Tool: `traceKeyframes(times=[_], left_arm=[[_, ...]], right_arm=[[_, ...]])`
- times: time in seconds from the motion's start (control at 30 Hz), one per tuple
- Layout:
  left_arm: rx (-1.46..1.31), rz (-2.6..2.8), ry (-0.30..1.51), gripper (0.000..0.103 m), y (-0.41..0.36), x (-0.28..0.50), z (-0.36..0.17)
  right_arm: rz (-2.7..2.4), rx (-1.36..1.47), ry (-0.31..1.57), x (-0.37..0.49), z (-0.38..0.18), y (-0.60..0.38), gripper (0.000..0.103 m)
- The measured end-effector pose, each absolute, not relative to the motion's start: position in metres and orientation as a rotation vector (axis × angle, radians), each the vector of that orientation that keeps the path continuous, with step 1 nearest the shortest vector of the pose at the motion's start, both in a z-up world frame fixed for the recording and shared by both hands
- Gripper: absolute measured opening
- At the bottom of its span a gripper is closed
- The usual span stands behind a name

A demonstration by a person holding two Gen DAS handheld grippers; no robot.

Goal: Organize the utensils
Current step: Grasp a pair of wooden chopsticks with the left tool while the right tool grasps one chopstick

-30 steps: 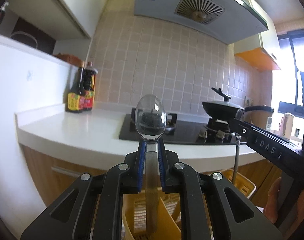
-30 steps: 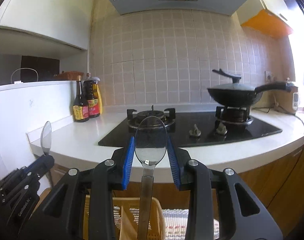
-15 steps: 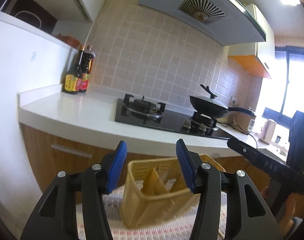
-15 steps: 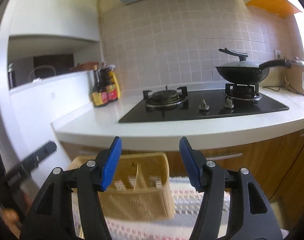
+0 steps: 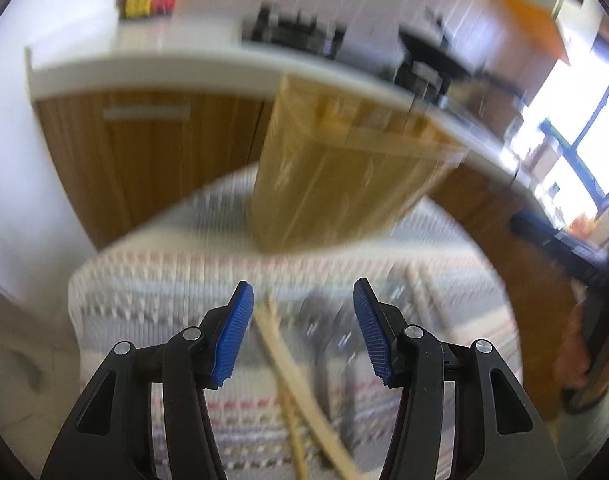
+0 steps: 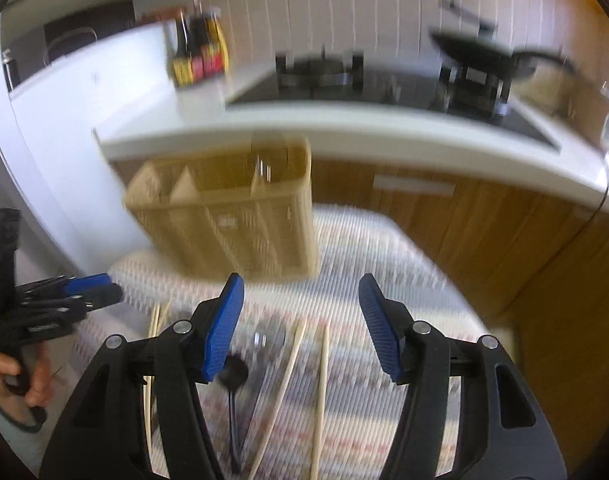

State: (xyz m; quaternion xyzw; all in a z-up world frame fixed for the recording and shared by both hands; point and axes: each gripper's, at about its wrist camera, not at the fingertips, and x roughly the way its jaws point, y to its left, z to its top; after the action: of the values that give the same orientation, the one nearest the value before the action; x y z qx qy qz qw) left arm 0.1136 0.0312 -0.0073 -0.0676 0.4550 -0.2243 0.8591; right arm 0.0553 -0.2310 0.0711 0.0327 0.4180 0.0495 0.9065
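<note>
Change since a second ago: both spoons gone from the jaws — now dipping from the stove wall toward the striped mat, views blurring.
Left gripper [image 5: 300,332]: jaws standing apart, nothing between the blue pads [image 5: 236,336], no grip.
Right gripper [image 6: 300,328]: jaws closing slightly from a wide gap, nothing pinched between them yet, pads touching nothing.
Caddy [image 6: 232,216]: yellow slotted basket with dividers, sitting upright on the far part of the mat, ahead of both grippers, below the edge of the bench [image 6: 344,132].
Spoons: glints showing inside a caddy compartment in the right view — too blurred for certainty.
Mat [image 6: 384,264]: woven, striped, carrying the loose utensils near the cameras.
Chopsticks [image 6: 324,392]: pale sticks lying on the mat just under and beyond the right jaws, long axes running away from the camera toward the caddy; another pair [image 5: 300,384] lying slantwise under the left jaws.
Dark utensil [image 6: 232,372]: black-headed piece just beside the right gripper's left pad, handle trailing toward the camera.
Key relation: sticks lying lengthwise along each gripper's pointing line, so closing across them looking workable; right hand seeming nearer the middle pair, left hand [image 6: 20,376] nearer the outer pair.
Step in hand: probably reaching for the next pick.
</note>
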Motion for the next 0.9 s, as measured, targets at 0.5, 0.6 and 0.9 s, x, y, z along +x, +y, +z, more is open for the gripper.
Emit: traceKeyframes(times=[0.5, 0.6, 0.9], left_arm=[[-0.155, -0.444, 1.196, 0.047, 0.030, 0.146, -0.067], [-0.140, -0.439, 1.199, 0.043, 0.027, 0.150, -0.067], [-0.049, -0.420, 1.215, 0.035, -0.002, 0.150, -0.069]], right_arm=[[0.123, 0.056, 1.283, 0.091, -0.021, -0.231, 0.037], [0.108, 0.053, 1.315, 0.095, -0.032, -0.236, 0.037], [0.112, 0.010, 1.371, 0.096, -0.047, -0.233, 0.030]])
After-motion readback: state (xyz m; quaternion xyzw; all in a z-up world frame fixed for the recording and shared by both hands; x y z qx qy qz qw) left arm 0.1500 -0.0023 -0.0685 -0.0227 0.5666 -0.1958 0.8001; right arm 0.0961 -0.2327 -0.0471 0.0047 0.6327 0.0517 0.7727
